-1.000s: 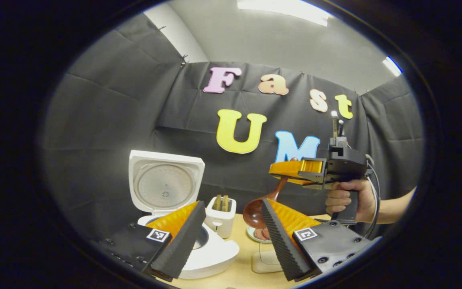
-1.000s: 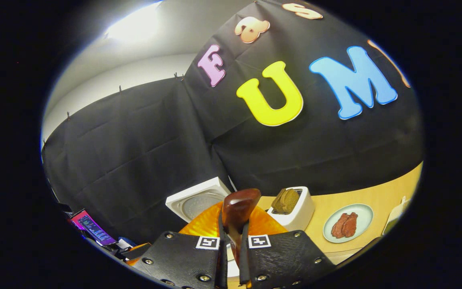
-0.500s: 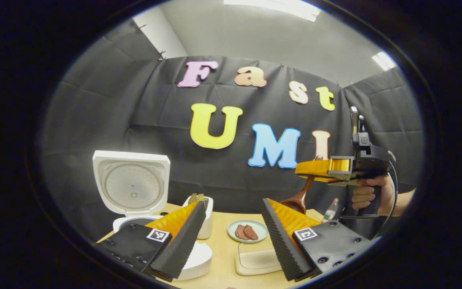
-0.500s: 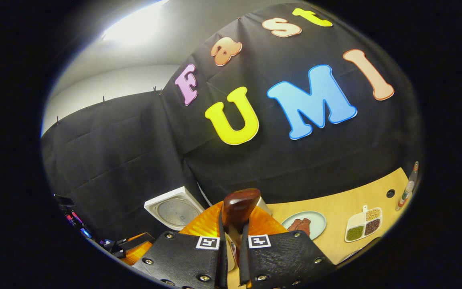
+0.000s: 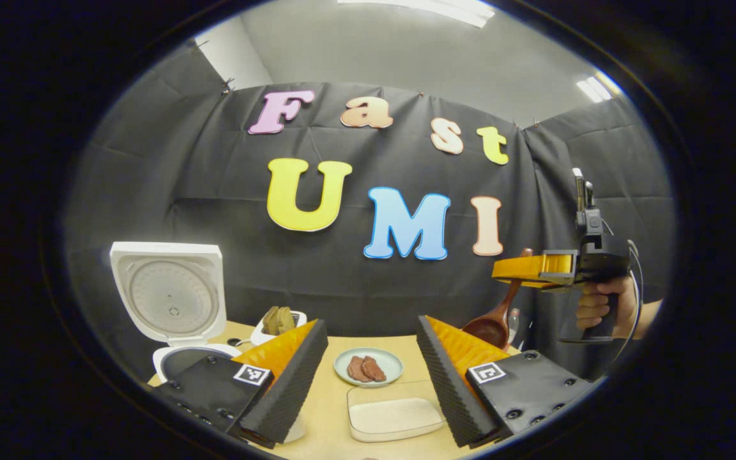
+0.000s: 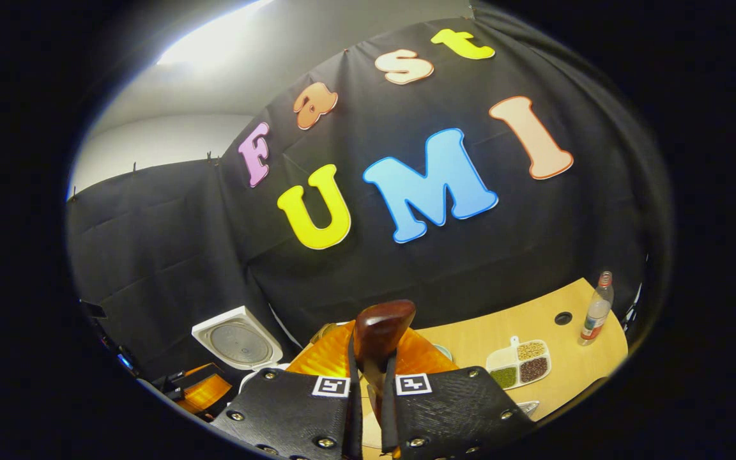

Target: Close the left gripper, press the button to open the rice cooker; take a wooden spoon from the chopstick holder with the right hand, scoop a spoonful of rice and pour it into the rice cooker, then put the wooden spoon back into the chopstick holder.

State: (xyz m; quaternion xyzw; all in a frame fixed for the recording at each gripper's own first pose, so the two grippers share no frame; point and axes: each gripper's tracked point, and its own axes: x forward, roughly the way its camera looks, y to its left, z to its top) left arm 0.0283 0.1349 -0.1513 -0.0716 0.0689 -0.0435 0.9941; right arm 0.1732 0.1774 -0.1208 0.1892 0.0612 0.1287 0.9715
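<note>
Rice cooker (image 5: 170, 300) stands at the far left of the table (image 5: 406, 348), lid up and open, so the button press reads as done. Same cooker seen low left in the right gripper view (image 6: 237, 345).

Left gripper (image 5: 368, 377): its 2 fingers are spread wide with nothing between them. It hangs over the near table edge.

Right gripper (image 6: 368, 399): fingers clamped tight on the handle of the wooden spoon (image 6: 377, 332), handle end poking up between them. In the left gripper view the right gripper (image 5: 521, 271) is held by a hand (image 5: 598, 306) high at the right, with the wooden spoon (image 5: 492, 322) hanging below it, long axis steeply tilted, bowl down and toward the left. The bowl's contents cannot be judged from here.

Shallow tray of white rice (image 5: 393, 418) lies near the front edge, just near of the plate of meat (image 5: 368, 367) and left of and below the spoon bowl. A toaster with bread (image 5: 278, 322) sits just right of the cooker. Divided dish of beans (image 6: 521, 364) and a bottle (image 6: 595, 310) are far right. Chopstick holder not identified.

Judgement: the scoop is the step in hand. The key relation is that the rice tray sits left of and below the spoon bowl, so the right gripper, the nearer 1, must come down and leftward with the bowl leading.
</note>
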